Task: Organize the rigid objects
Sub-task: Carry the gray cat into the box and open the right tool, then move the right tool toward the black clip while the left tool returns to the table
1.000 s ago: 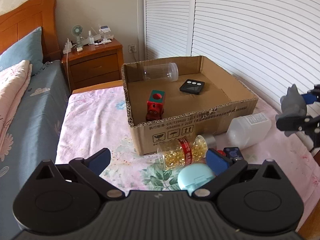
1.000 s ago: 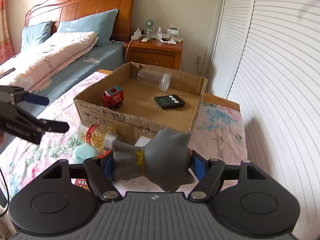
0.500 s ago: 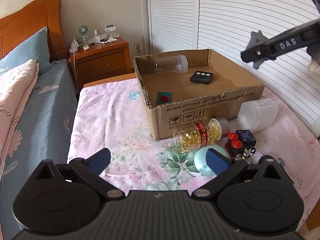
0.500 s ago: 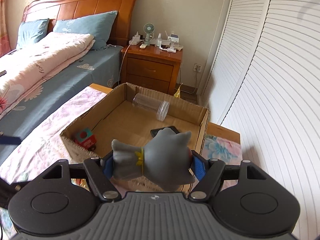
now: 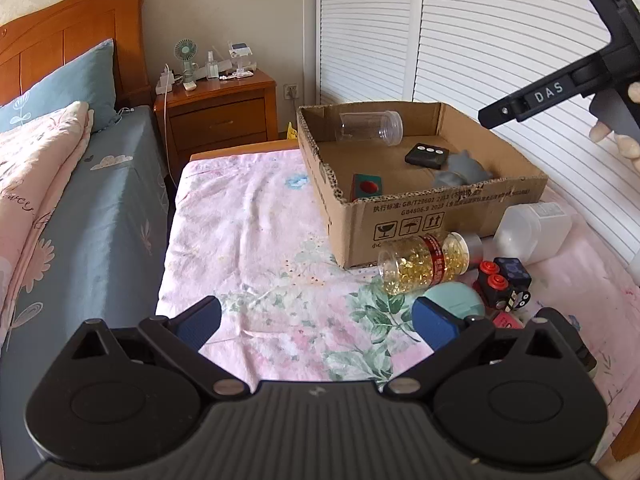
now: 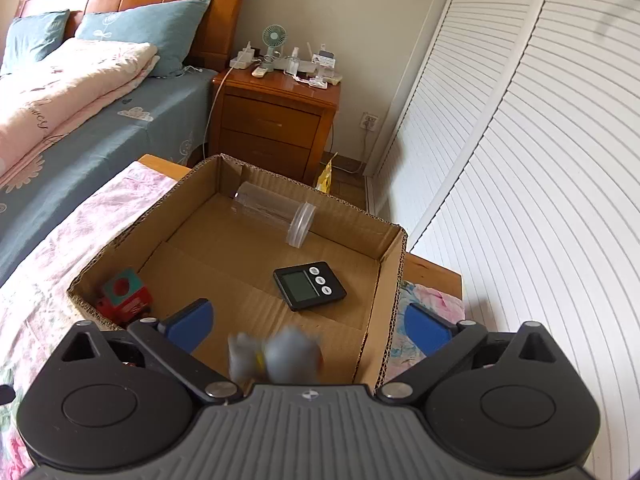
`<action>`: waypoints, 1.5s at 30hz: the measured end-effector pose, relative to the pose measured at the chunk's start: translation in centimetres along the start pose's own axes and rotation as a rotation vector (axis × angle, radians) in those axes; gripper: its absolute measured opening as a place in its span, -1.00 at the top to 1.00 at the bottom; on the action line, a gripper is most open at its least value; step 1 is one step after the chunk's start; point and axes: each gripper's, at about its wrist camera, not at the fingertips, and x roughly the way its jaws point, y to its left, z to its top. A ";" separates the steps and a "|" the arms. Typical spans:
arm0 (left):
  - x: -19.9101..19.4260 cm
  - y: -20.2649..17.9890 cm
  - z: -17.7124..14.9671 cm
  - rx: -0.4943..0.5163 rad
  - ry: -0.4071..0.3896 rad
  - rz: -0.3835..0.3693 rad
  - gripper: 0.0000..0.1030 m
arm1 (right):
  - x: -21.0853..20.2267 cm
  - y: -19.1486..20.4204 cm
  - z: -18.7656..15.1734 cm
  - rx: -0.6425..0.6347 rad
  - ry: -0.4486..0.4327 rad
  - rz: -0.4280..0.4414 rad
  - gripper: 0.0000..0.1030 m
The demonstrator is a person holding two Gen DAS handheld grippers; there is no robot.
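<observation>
A cardboard box (image 5: 440, 216) stands on the pink flowered cloth (image 5: 256, 248). Inside lie a clear jar (image 5: 370, 126), a black timer (image 5: 428, 155), a red and teal toy block (image 5: 366, 187) and a grey toy figure (image 5: 460, 170). My right gripper (image 6: 308, 326) is open above the box (image 6: 384, 280); the grey figure (image 6: 276, 354) shows blurred just below its fingers. My left gripper (image 5: 316, 320) is open and empty over the cloth. In front of the box lie a bottle of yellow capsules (image 5: 424, 266), a white bottle (image 5: 532, 226), a teal round case (image 5: 454, 300) and a dark toy with red knobs (image 5: 504, 284).
A bed with blue sheet (image 5: 92, 200) and pink quilt runs along the left. A wooden nightstand (image 5: 220, 116) with a small fan stands behind. White louvred closet doors (image 5: 480, 32) line the right side. The right gripper's handle (image 5: 560, 92) hangs over the box's right corner.
My right gripper has opened and let go of the grey figure, which has dropped into the box. The left gripper has drawn back a little from the box.
</observation>
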 end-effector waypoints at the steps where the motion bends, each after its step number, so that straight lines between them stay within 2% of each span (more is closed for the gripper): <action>1: 0.0 0.0 0.0 0.001 0.000 -0.001 -0.96 | -0.3 0.1 -0.1 0.002 -0.004 -0.004 -1.00; 13: -0.3 -1.0 -0.2 0.019 0.017 0.004 -0.96 | -1.9 0.3 -3.8 0.104 0.007 -0.020 -1.00; 19: 0.1 -1.7 -0.4 0.040 0.041 0.012 -0.96 | -1.9 0.6 -7.3 0.138 0.008 -0.108 -1.00; 21: 0.4 -2.0 -0.3 0.045 0.053 0.008 -0.96 | -2.0 0.7 -8.4 0.136 0.006 -0.110 -1.00; 27: 1.4 -3.4 0.0 0.075 0.090 -0.001 -0.96 | -2.4 1.0 -11.8 0.112 0.040 0.008 -1.00; 31: 2.1 -4.5 0.2 0.096 0.106 -0.005 -0.96 | -2.4 2.0 -14.0 0.050 0.081 0.121 -1.00; 37: 2.9 -5.7 0.4 0.104 0.137 -0.008 -0.96 | -3.4 2.9 -17.4 -0.055 0.112 0.235 -1.00; 42: 3.9 -6.4 0.6 0.093 0.166 -0.035 -0.96 | -3.0 3.6 -19.5 -0.112 0.156 0.236 -1.00; 45: 4.4 -7.0 0.7 0.104 0.178 -0.039 -0.96 | -3.0 2.8 -19.7 -0.071 0.145 0.221 -1.00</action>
